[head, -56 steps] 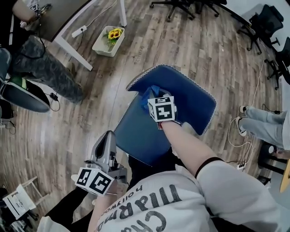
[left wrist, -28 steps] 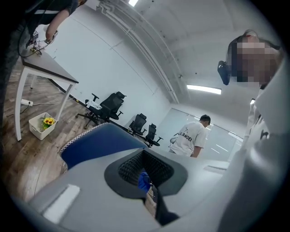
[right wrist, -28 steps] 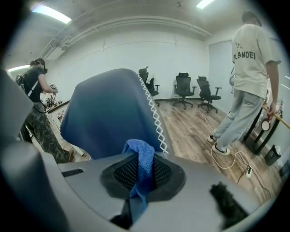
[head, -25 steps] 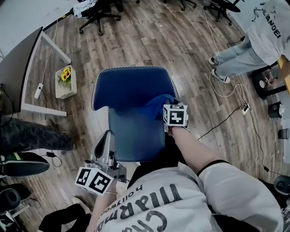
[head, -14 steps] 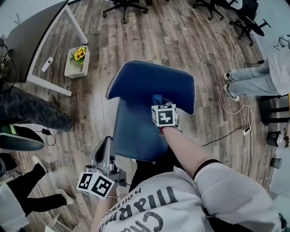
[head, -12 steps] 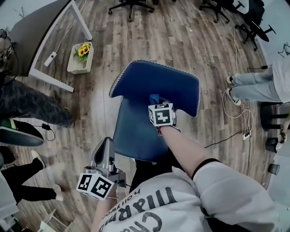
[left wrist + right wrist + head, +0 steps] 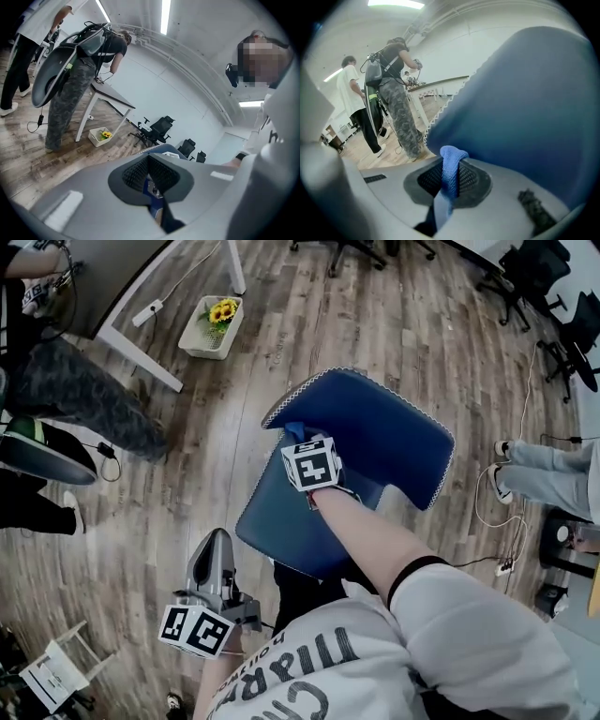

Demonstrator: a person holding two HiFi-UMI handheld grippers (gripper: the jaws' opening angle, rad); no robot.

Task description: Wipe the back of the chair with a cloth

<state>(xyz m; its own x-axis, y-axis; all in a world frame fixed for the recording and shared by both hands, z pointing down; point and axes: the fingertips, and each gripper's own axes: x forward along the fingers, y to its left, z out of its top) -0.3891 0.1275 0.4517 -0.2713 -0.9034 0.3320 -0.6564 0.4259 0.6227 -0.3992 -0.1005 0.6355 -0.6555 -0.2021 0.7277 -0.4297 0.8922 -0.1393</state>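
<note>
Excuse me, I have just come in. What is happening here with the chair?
A person is holding a claw in each hand and wiping a blue chair. The right claw is shut on a blue cloth and holds it at the chair's backrest, near its left end in the head view. The left claw is shut on nothing, low at the person's side, away from the chair.

Bare floor (image 7: 214, 451) left of chair (image 7: 380, 439)

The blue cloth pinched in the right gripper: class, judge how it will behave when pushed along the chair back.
Probably floppy: the cloth folds over above the shut right gripper. Likely light, since that narrow pinch holds it. It may bunch rather than slide on the chair back, which looks upholstered.
</note>
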